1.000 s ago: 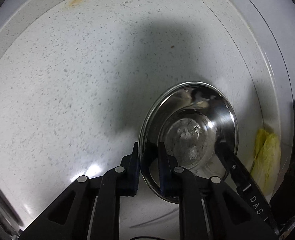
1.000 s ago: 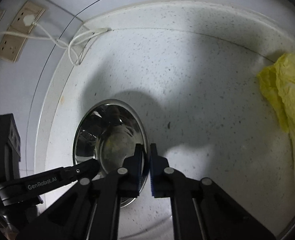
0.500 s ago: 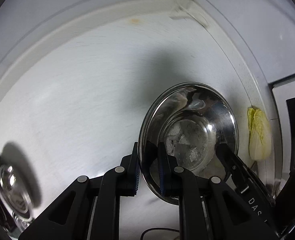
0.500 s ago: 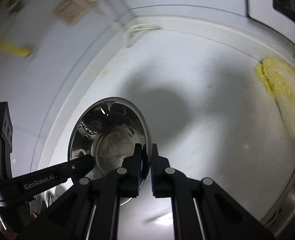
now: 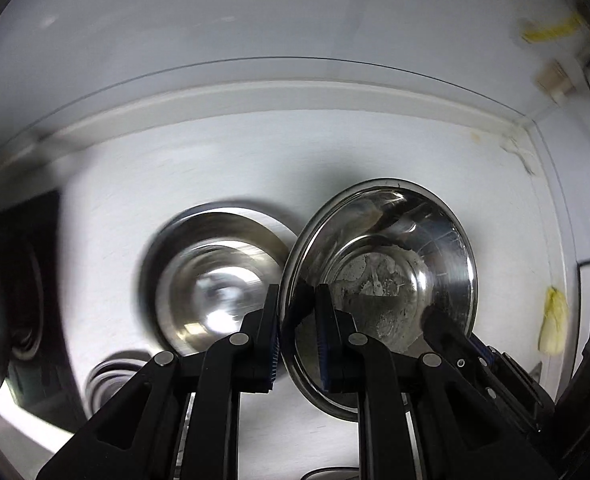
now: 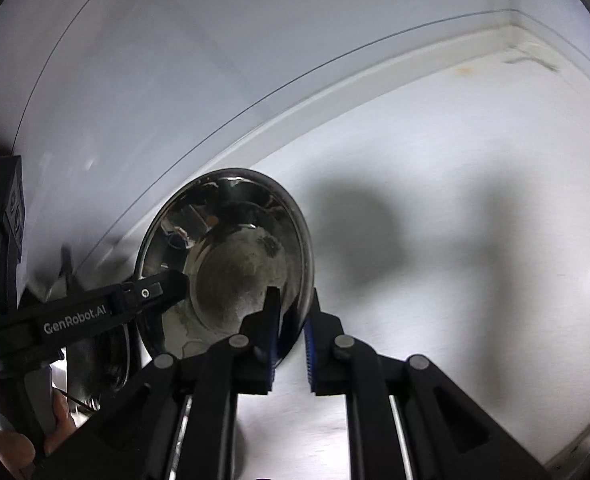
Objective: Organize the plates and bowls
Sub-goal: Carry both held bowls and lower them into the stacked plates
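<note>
Where wall point(image 5: 255, 20) meets white counter point(image 5: 215, 168) — raised ledge, blurred.

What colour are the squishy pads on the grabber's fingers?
Blue. The pads show best in the right wrist view, set on the black fingers pinching the shiny metal bowl.

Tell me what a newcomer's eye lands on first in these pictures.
A shiny steel bowl fills the middle, held off the white counter by its rim between the left gripper and the right gripper, whose jaws are opening. A second steel bowl sits blurred on the counter left of it.
</note>
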Demonstrator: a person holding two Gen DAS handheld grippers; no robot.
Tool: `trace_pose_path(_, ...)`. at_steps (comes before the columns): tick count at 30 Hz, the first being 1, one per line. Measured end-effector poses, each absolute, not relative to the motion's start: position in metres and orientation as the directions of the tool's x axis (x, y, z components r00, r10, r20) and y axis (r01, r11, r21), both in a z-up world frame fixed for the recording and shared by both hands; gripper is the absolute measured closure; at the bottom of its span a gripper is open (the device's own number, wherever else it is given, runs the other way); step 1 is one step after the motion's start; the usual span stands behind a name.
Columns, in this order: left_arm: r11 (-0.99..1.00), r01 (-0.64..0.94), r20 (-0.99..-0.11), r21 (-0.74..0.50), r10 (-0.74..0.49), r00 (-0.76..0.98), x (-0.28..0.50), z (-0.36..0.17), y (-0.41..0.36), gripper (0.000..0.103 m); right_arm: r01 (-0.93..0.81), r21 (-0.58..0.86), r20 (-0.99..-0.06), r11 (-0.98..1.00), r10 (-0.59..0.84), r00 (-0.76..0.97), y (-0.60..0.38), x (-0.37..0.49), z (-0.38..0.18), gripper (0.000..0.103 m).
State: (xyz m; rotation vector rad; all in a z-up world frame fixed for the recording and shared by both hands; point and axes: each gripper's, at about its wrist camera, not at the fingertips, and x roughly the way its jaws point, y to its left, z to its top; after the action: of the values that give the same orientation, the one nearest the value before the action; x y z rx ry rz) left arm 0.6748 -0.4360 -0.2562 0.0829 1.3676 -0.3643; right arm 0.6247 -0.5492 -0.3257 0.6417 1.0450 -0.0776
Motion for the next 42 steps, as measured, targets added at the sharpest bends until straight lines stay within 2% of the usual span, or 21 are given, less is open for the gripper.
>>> trace_pose_path(11, 0.973, 0.181, -0.977, -0.145, -0.17, 0.128, 0.679, -0.296, -0.349, 0.089, 0.269, 0.418, -0.857, 0.868, 0.279, 0.432, -0.473, 0.656, -0.348, 0.093)
trace_pose_path(23, 0.972, 0.183, -0.986, -0.146, -0.158, 0.057, 0.697, -0.336, -0.348, 0.088, 0.293, 0.35, -0.902, 0.89, 0.237, 0.36, -0.459, 0.674, -0.384, 0.093)
trace_pose_path(33, 0.974, 0.205, -0.993, -0.095, -0.107, 0.046, 0.698, -0.364, -0.357, 0.086, 0.289, 0.318, -0.927, 0.903, 0.233, 0.293, -0.458, 0.684, -0.416, 0.092)
trace_pose_path(39, 0.976, 0.199, -0.994, -0.091, -0.102, 0.046, 0.695, -0.374, -0.359, 0.085, 0.295, 0.307, -0.937, 0.905, 0.234, 0.258, -0.456, 0.69, -0.427, 0.089)
trace_pose_path(42, 0.975, 0.189, -0.992, -0.114, -0.122, 0.033, 0.694, -0.376, -0.361, 0.081, 0.294, 0.327, -0.932, 0.898, 0.255, 0.258, -0.456, 0.692, -0.428, 0.078)
